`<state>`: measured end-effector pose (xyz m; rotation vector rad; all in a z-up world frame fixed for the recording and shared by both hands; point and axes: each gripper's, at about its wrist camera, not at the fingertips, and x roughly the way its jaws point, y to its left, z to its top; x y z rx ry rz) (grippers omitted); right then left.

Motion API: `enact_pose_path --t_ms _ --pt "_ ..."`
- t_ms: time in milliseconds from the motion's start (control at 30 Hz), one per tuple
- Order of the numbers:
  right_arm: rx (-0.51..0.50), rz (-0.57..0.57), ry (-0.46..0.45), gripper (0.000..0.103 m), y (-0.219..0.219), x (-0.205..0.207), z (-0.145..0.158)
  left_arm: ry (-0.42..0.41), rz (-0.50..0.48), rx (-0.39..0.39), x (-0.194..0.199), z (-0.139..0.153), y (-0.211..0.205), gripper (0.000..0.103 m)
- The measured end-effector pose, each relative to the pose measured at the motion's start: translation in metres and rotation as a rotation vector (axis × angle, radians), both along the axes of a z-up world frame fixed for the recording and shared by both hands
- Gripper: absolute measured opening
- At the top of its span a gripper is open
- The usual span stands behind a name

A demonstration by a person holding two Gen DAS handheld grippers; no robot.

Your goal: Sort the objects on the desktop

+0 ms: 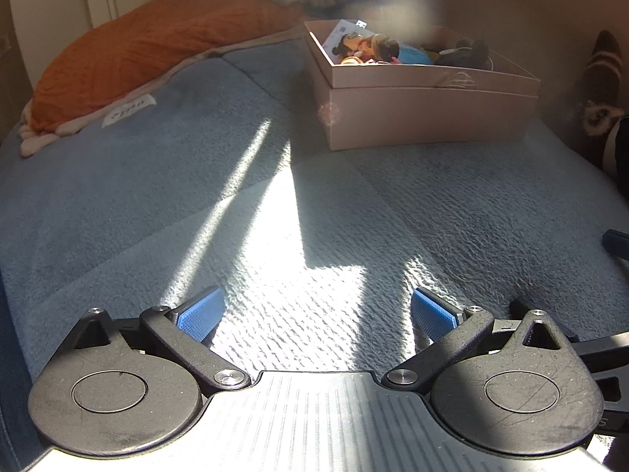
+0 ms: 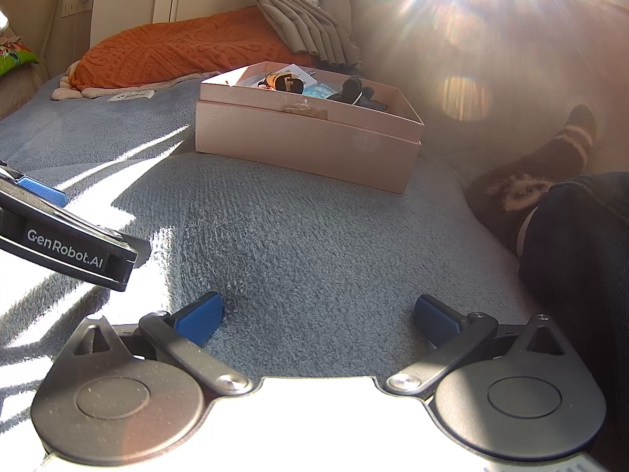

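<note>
Left wrist view: the left gripper [image 1: 317,312] has its two blue-padded fingers spread wide, holding nothing and hanging just over the blue blanket [image 1: 118,204] in a patch of sunlight. Right wrist view: the right gripper [image 2: 317,316] is spread just as wide, empty, over the same blanket, with the left gripper's black body near its left side. One pink box [image 2: 306,145] sits ahead of both on the blanket, open at the top. Inside lie the sorted things in a heap: a cartoon-printed card [image 1: 365,45], a light blue packet [image 2: 320,90], a dark furry item [image 2: 350,88]; the rest are too jumbled to count. One orange pillow [image 2: 177,51] lies beyond the box. One foot in a striped brown sock [image 2: 550,157] rests well to the right.
</note>
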<state>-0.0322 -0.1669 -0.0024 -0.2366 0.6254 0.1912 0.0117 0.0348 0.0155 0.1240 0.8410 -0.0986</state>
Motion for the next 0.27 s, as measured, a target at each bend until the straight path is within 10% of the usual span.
enact_pose_path --t_ms 267 --pt "0.000 0.000 0.000 0.103 -0.0003 0.0001 0.0001 0.020 -0.011 -0.023 0.0020 0.0010 0.0038 0.103"
